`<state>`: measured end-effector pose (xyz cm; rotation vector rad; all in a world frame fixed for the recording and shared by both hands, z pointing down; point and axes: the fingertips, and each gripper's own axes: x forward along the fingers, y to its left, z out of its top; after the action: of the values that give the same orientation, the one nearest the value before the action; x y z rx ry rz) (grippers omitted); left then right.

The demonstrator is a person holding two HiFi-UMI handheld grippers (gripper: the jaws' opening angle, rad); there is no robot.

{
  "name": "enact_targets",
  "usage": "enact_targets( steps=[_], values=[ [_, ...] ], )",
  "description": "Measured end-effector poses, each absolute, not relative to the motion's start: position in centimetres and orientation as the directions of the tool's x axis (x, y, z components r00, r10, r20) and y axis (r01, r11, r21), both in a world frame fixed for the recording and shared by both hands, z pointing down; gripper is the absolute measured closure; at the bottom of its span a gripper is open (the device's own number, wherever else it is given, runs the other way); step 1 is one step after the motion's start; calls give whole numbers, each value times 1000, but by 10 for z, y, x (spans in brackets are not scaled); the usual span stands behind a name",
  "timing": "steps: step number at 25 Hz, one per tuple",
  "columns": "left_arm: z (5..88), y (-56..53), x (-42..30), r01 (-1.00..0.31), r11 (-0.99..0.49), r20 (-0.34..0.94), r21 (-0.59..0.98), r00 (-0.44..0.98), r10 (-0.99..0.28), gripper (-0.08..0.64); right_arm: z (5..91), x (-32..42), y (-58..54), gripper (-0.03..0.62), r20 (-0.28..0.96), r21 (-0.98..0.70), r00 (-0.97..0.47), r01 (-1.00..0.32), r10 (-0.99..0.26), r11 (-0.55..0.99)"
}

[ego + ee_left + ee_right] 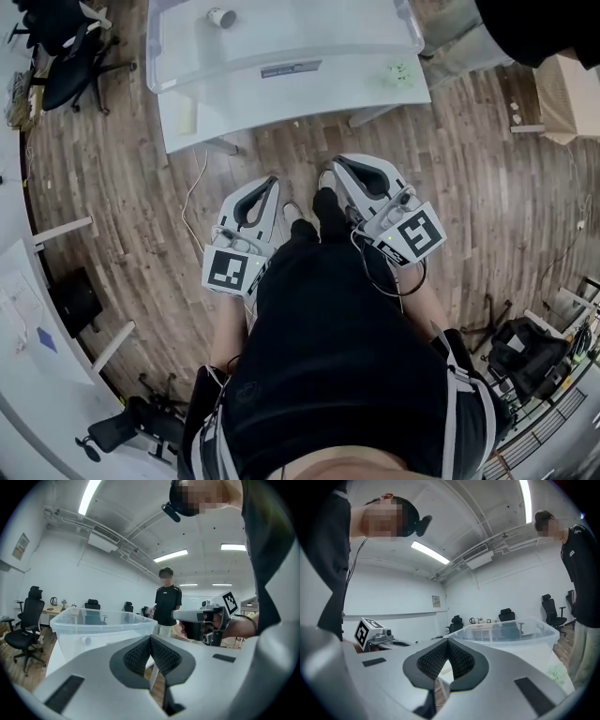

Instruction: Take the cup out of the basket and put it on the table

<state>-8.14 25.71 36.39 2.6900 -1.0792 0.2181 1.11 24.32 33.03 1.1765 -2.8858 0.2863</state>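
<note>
Both the left gripper (pixel 270 182) and right gripper (pixel 343 162) have their jaws together and empty, short of the worktop (pixel 281 111). I'd open one before reaching over the basket (pixel 309 33) wall for the cup (pixel 221 17) lying inside.

I'm looking into what is reading as an open-plan office. Black swivel chairs (pixel 26 620) are standing by a side desk (pixel 49 611) along the white wall (pixel 56 569), with a kettle (pixel 54 601) sitting on it. Strip lights (pixel 171 555) are glowing on the ceiling beside an air-conditioning unit (pixel 103 542) and pipes (pixel 65 520). A white desk (pixel 281 103) is standing on wood-pattern flooring (pixel 141 197), and a notice (pixel 436 601) is hanging on a wall.
</note>
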Motion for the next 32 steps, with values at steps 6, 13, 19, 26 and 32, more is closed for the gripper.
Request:
enact_targets(
  steps=[6, 13, 19, 26, 32],
  values=[
    [362, 237, -78, -704, -687, 198, 182, 710, -675, 541, 328, 14, 221, 575, 68, -136, -724, -688, -686, 713],
    [354, 206, -54, -717, -677, 202, 167, 697, -688, 541, 324, 33, 182, 575, 50, -133, -747, -663, -663, 737],
    [348, 171, -25, -729, -662, 194, 174, 684, -703, 541, 323, 57, 148, 575, 40, -127, -770, -636, -637, 761],
    [347, 140, 9, -750, -642, 205, 157, 661, -722, 541, 325, 87, 117, 575, 25, -127, -798, -600, -602, 790],
    [351, 118, 39, -766, -620, 206, 173, 643, -737, 541, 328, 108, 98, 575, 13, -134, -816, -574, -578, 808]
  ],
)
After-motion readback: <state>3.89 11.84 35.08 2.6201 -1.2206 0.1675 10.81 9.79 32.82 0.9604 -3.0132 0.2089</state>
